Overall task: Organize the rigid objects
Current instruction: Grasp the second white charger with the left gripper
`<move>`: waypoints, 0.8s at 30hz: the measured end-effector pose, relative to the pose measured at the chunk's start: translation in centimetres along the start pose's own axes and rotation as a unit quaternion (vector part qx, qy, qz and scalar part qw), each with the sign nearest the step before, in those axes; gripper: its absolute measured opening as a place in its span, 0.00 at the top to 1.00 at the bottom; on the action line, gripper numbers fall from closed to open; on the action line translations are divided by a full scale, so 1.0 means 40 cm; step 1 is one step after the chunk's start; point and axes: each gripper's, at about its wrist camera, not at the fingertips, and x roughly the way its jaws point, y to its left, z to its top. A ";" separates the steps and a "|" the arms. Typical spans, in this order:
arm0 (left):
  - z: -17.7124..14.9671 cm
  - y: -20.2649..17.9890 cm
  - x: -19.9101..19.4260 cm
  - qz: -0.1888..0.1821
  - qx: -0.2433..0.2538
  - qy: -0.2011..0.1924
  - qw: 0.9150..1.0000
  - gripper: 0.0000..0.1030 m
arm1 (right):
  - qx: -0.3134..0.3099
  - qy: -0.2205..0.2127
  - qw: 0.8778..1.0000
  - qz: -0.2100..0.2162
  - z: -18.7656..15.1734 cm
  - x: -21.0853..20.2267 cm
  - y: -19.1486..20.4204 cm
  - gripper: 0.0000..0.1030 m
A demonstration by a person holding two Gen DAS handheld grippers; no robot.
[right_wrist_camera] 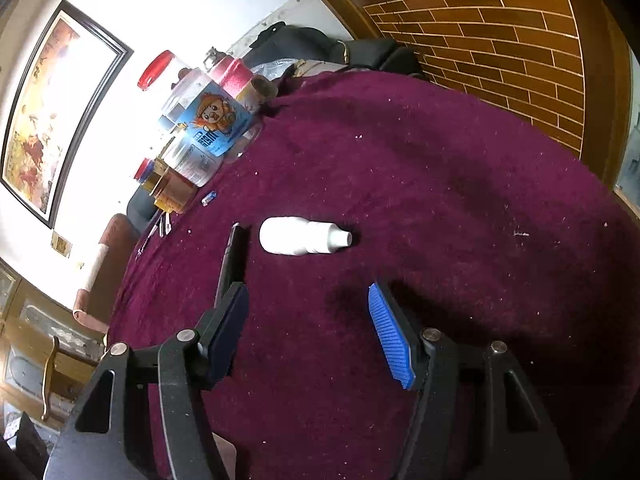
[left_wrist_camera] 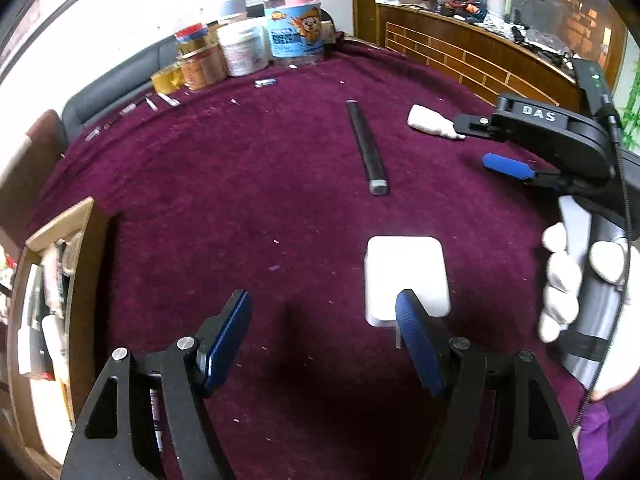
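In the left wrist view a white square block [left_wrist_camera: 406, 268] lies on the maroon cloth, and the right finger of my left gripper [left_wrist_camera: 324, 320] overlaps its near edge. That gripper is open with only cloth between its pads. Farther out lie a dark bar [left_wrist_camera: 368, 148] and a white bottle [left_wrist_camera: 430, 120] on its side. A white-gloved hand [left_wrist_camera: 568, 276] holds my right gripper [left_wrist_camera: 478, 146], which is open just short of the bottle's neck. In the right wrist view the bottle [right_wrist_camera: 300, 242] lies ahead of the open right gripper [right_wrist_camera: 308, 320], apart from it, with the bar [right_wrist_camera: 232, 260] to its left.
Several jars [left_wrist_camera: 244, 48] stand at the table's far edge, with small loose bits lying near them. A wooden box [left_wrist_camera: 52, 300] filled with items sits at the left. A brick-patterned wooden counter [right_wrist_camera: 500, 40] runs behind the round table.
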 end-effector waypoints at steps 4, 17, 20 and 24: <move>0.002 0.003 0.003 -0.003 -0.005 0.005 1.000 0.31 | 0.001 0.001 1.000 0.001 0.000 0.003 -0.001 0.40; 0.004 0.011 0.010 -0.010 -0.010 0.012 1.000 0.27 | -0.004 0.000 1.000 -0.001 -0.002 0.005 0.004 0.38; 0.004 0.011 0.010 -0.011 -0.011 0.013 1.000 0.26 | -0.006 0.000 1.000 -0.002 -0.002 0.005 0.006 0.37; 0.003 0.009 0.011 -0.014 -0.010 0.015 1.000 0.25 | -0.006 0.000 1.000 -0.001 -0.002 0.006 0.007 0.37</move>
